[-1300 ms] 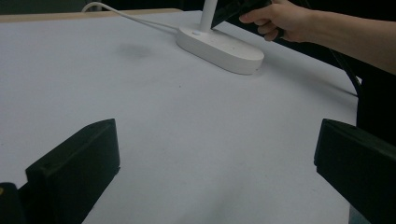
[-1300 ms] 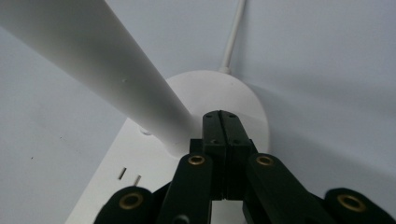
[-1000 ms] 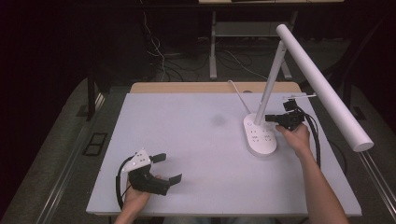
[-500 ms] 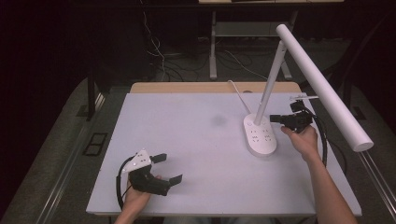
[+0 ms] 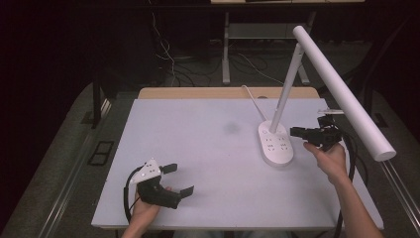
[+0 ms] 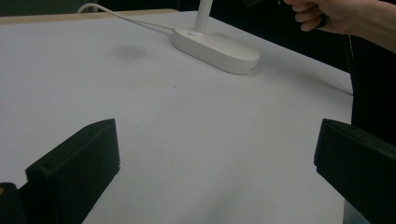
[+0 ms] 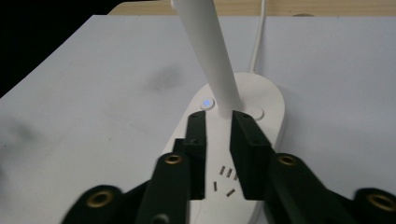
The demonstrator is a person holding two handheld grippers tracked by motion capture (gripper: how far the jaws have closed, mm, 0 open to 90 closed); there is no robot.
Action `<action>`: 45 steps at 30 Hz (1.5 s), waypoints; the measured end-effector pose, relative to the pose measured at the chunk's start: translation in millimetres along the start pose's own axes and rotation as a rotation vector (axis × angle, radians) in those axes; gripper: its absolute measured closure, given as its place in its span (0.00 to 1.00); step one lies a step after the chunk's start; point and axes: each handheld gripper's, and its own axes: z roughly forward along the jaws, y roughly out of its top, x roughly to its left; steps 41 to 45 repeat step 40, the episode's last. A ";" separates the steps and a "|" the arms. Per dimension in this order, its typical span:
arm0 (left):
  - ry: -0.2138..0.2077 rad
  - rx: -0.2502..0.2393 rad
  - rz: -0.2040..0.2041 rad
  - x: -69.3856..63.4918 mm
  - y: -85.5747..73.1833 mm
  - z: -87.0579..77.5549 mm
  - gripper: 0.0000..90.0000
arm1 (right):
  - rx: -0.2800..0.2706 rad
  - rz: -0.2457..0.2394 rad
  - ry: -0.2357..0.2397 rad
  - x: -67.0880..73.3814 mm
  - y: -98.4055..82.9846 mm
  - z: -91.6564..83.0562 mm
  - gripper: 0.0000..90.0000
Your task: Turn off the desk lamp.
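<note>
Right now my right gripper (image 5: 297, 131) hovers at the right of the high view, jaws nearly closed on nothing, just beside the lamp base (image 5: 276, 144) (its stem (image 7: 212, 60) rises past the jaw tips). My left gripper (image 5: 179, 179), lower left on the table (image 5: 208, 148), gapes wide and empty.

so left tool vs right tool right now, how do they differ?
The left tool has its black jaws spread wide; the right tool has its jaws nearly closed, a narrow gap between them, gripping nothing. The left tool sits low at the near-left of the white table; the right tool is held beside the white oval lamp base. Both are hand-held and empty.
</note>
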 end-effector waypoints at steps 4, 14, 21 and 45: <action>0.001 0.004 0.001 0.7 0.1 0.5 0.00 | -0.032 0.006 0.004 9.7 -7.0 -10.4 0.66; -0.002 0.003 0.004 0.3 0.2 0.4 0.00 | -0.064 -0.038 0.036 35.2 -29.0 -26.4 0.07; -0.004 0.004 0.010 -0.1 0.2 0.0 0.00 | -0.080 -0.079 0.070 50.4 -47.4 -32.8 0.01; -0.006 0.012 0.009 -0.3 0.2 0.7 0.00 | -0.064 -0.123 0.114 68.5 -102.4 -26.3 0.01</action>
